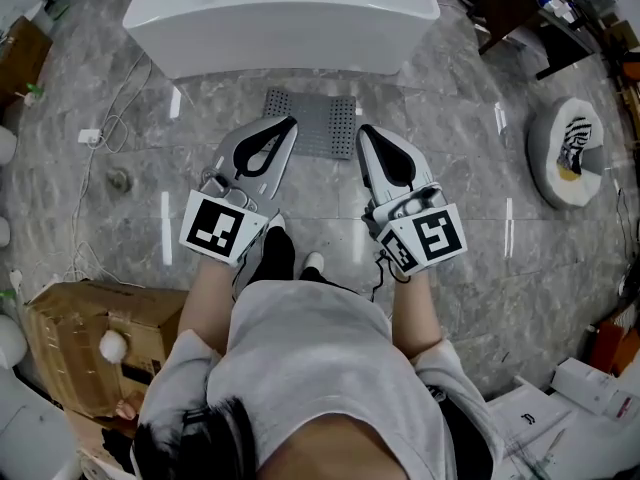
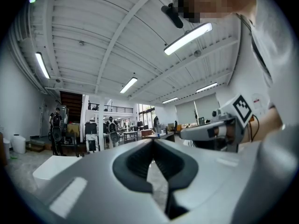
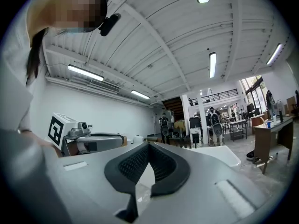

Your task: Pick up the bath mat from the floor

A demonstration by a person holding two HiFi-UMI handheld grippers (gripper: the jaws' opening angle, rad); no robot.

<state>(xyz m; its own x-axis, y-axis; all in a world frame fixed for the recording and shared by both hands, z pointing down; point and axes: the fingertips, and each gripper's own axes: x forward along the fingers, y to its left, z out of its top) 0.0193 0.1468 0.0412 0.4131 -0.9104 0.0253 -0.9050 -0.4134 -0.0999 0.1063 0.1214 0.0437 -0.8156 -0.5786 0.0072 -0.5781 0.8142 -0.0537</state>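
Note:
The grey perforated bath mat (image 1: 317,121) lies flat on the marble floor, just in front of the white bathtub (image 1: 280,13). My left gripper (image 1: 291,121) hangs above the mat's left edge, shut with nothing in it. My right gripper (image 1: 362,129) hovers at the mat's right edge, shut and empty as well. Both point forward and level, so the gripper views look across the room; the left gripper (image 2: 153,141) and right gripper (image 3: 148,145) show their tips together. The mat does not appear in either gripper view.
A cardboard box (image 1: 95,343) stands at the lower left, and a cable with a socket (image 1: 92,137) trails on the floor at left. A round white stand holding a striped item (image 1: 567,151) sits at right, a dark table (image 1: 525,8) at upper right, white boxes (image 1: 590,383) at lower right.

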